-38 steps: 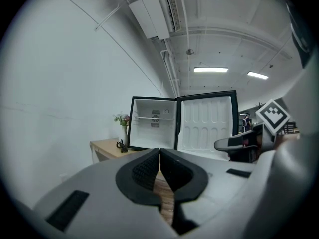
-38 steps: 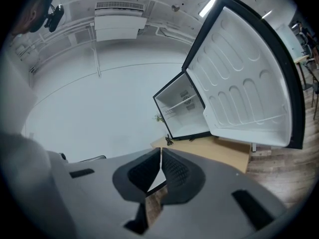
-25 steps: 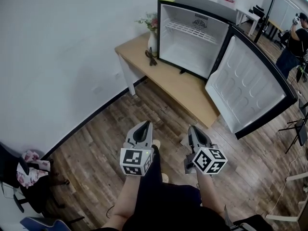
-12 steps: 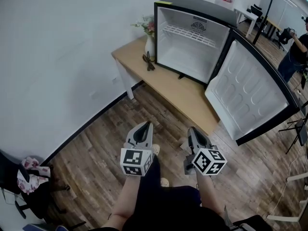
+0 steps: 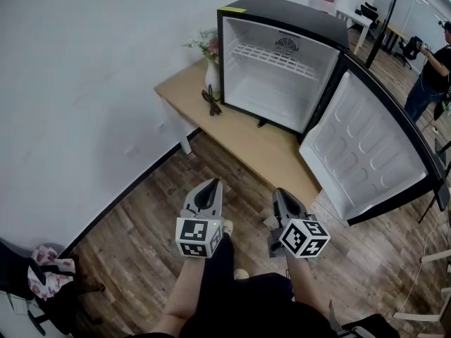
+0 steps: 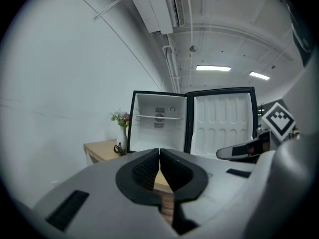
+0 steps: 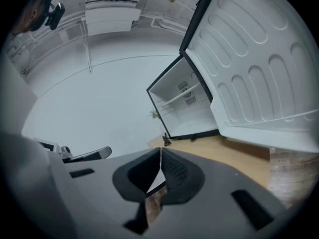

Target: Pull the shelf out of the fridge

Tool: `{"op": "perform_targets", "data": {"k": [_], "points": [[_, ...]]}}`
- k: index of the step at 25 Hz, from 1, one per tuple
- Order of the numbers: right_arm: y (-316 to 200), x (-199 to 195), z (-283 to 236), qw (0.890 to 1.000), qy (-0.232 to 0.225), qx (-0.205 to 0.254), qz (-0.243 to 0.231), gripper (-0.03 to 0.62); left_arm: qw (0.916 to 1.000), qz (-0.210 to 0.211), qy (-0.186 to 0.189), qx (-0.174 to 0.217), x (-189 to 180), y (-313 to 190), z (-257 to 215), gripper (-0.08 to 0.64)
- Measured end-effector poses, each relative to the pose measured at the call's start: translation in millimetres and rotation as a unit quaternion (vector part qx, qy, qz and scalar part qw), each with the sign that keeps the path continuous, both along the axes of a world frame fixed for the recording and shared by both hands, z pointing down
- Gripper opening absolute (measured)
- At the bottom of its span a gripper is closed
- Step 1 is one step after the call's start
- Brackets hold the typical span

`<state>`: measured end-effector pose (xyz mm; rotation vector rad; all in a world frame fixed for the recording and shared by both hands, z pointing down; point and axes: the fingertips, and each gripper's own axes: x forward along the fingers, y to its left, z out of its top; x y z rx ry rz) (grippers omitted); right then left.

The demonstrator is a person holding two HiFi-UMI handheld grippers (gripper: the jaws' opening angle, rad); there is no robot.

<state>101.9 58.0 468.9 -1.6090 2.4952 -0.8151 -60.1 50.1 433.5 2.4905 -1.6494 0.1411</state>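
Observation:
A small black fridge (image 5: 282,20) stands open on a low wooden table (image 5: 268,150), its white door (image 5: 366,153) swung out to the right. Inside, a white wire shelf (image 5: 271,56) spans the upper part; it also shows as the shelf (image 6: 158,117) and the shelf (image 7: 180,96) in the gripper views. My left gripper (image 5: 209,187) and right gripper (image 5: 282,196) are held side by side over the wooden floor, well short of the table. Both are shut with nothing between their jaws. The left gripper (image 6: 159,156) and right gripper (image 7: 161,156) point toward the fridge.
A white vase of flowers (image 5: 210,62) and a dark object (image 5: 211,101) sit on the table left of the fridge. A white wall runs along the left. A person (image 5: 431,69) stands far right. Clothes (image 5: 46,273) lie at the lower left.
The fridge and table appear larger and further left in the head view than a second ago. Both grippers stay shut, side by side, and have come nearer the table.

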Motion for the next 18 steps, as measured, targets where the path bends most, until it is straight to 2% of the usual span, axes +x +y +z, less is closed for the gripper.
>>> {"op": "perform_targets", "data": {"k": [18], "points": [[-98.7, -18.7, -2.3, 1.000, -0.001, -0.010, 0.021, -0.008, 0.9992, 0.037, -0.005, -0.014, -10.0, -107.8, 0.7, 0.006]]}}
